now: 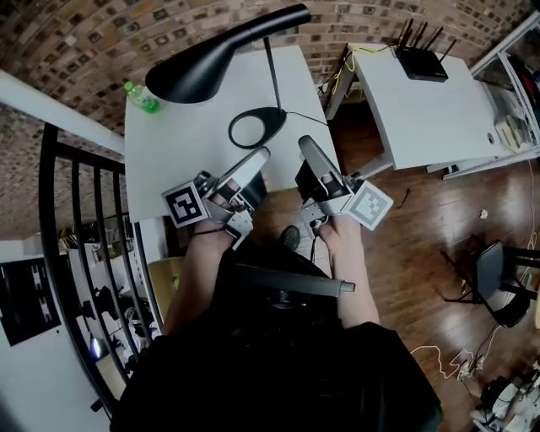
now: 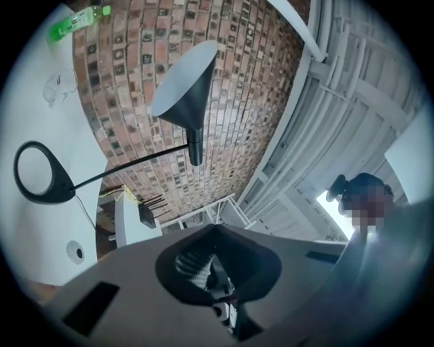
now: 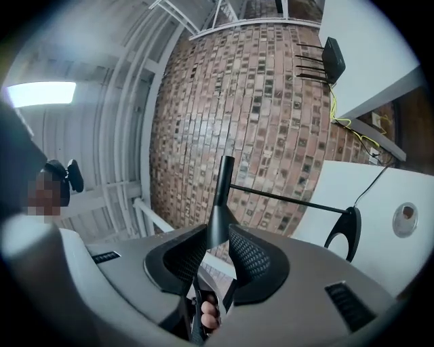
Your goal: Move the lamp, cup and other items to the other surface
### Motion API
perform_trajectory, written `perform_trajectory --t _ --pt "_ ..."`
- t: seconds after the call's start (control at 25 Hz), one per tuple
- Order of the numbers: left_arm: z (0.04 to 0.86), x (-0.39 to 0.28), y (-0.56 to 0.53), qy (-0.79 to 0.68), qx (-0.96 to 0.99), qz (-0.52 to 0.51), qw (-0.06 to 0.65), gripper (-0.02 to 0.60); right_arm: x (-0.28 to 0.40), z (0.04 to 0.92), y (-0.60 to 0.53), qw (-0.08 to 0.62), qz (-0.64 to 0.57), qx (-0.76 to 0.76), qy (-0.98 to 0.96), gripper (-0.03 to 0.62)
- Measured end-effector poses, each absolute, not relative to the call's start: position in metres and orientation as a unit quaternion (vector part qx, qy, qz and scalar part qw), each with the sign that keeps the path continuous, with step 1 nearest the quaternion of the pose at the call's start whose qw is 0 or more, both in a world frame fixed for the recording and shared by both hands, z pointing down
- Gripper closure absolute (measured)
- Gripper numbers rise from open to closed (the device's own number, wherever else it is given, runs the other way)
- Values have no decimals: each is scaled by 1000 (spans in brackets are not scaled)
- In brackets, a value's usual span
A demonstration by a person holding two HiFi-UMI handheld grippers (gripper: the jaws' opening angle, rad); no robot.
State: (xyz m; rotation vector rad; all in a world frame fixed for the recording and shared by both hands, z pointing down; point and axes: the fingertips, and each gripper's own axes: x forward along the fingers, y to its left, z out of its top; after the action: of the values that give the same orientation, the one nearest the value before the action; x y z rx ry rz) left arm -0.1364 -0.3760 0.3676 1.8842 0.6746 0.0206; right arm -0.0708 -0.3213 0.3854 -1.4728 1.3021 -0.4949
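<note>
A black desk lamp stands on the white table (image 1: 181,160); its shade (image 1: 194,72) leans left and its ring base (image 1: 257,126) sits near the front edge. A green bottle (image 1: 141,97) stands at the table's far left corner. My left gripper (image 1: 260,156) and right gripper (image 1: 305,145) hover side by side just short of the lamp base, touching nothing. In the left gripper view the jaws (image 2: 210,268) meet with nothing in them, and the lamp (image 2: 186,91) and bottle (image 2: 78,20) lie ahead. In the right gripper view the pads (image 3: 254,261) stand apart, with the lamp (image 3: 224,183) far beyond.
A second white table (image 1: 430,118) with a black router (image 1: 422,63) stands to the right across a gap of wooden floor. A black railing (image 1: 59,236) runs along the left. A dark chair (image 1: 498,283) sits at the far right. A brick wall backs both tables.
</note>
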Motion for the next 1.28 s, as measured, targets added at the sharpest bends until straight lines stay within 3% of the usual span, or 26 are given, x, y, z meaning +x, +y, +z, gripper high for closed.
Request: perform_trajectory --t 0.32,0.6,1.28 --pt "365 -125 -378 273 797 6 539 577 -54 386 -327 521 -202 -613 559 477" --pt "372 -110 -386 275 787 4 552 577 -43 389 -342 436 -189 -656 587 477" --pt "365 -74 -449 333 772 -12 541 577 46 348 -455 36 16 -802 596 444"
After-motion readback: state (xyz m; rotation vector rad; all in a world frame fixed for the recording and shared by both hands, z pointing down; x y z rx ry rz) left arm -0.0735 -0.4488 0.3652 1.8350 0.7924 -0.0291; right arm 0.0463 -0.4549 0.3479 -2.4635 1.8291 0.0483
